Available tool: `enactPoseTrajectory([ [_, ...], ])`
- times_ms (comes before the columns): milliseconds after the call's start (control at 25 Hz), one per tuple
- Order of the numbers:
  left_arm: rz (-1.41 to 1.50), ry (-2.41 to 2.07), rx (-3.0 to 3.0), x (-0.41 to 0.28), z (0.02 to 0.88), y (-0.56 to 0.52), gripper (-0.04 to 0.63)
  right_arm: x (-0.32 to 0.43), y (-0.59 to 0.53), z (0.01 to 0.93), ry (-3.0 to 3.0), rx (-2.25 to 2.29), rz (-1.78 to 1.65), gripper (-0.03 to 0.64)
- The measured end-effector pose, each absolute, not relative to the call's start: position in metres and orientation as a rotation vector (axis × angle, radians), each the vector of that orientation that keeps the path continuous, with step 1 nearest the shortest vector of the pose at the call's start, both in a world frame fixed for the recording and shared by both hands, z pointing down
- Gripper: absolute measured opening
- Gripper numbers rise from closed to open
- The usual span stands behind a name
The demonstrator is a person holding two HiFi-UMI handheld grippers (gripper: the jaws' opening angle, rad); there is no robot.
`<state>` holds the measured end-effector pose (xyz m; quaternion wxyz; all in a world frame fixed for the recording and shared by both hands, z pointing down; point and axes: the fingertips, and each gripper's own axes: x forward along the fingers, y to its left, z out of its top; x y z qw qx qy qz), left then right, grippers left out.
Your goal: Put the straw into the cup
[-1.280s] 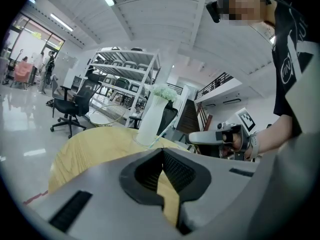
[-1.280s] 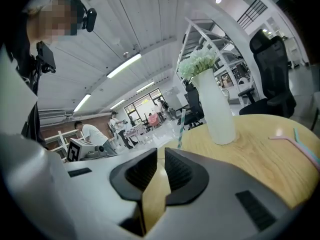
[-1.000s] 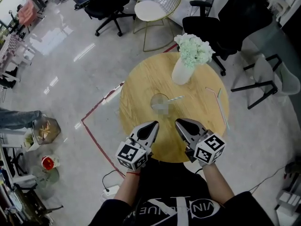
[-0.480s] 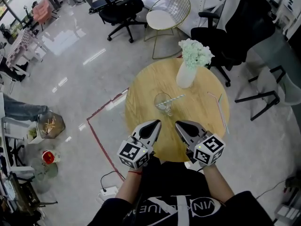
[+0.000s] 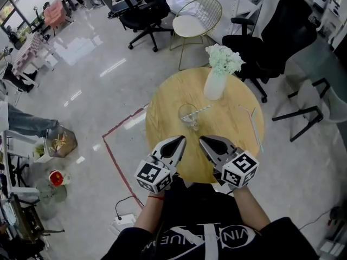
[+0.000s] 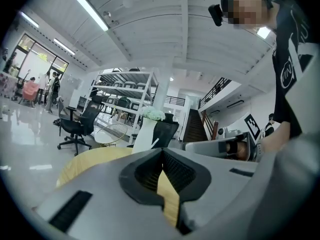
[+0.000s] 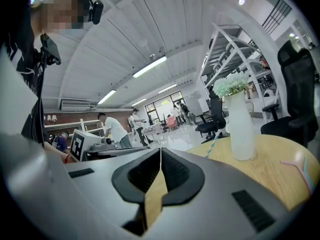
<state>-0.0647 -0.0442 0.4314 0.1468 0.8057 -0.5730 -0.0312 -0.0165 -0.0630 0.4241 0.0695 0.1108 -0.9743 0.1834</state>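
Observation:
A clear glass cup stands in the middle of the round wooden table. A pale striped straw rests in it and leans out to the right. The same straw shows in the right gripper view beside the white vase. My left gripper and right gripper hover side by side over the table's near edge, short of the cup. Both are shut and hold nothing. The left gripper has its tips meeting, as does the right gripper.
The white vase of pale flowers stands just behind the cup. Loose straws lie at the table's right rim. A wire chair, a black office chair and a grey chair ring the far side. Red tape marks the floor.
The head view has drifted slightly, so the table sits a bit further right and up. Both grippers keep their place side by side, and the straw stays in the cup.

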Motion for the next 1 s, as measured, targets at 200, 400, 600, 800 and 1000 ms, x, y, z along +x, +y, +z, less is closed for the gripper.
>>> enactPoseTrajectory([
  [200,-0.098,-1.665,2.307,-0.061,0.432,-0.035,0.008,-0.013,-0.052,0.422,-2.939,0.299,0.53,0.008],
  [400,-0.104,-1.668,2.308,-0.055,0.433,-0.03,0.008,-0.009,-0.045,0.421,-2.947,0.278,0.51,0.008],
  [600,-0.099,-1.656,2.32,-0.047,0.432,-0.028,0.008,-0.001,-0.044,0.421,-2.945,0.299,0.51,0.008],
  [800,-0.093,-1.654,2.324,-0.042,0.43,-0.028,0.008,0.003,-0.044,0.421,-2.951,0.301,0.523,0.008],
  [1000,-0.076,-1.651,2.323,-0.038,0.432,-0.025,0.008,0.002,-0.037,0.423,-2.949,0.259,0.518,0.008],
])
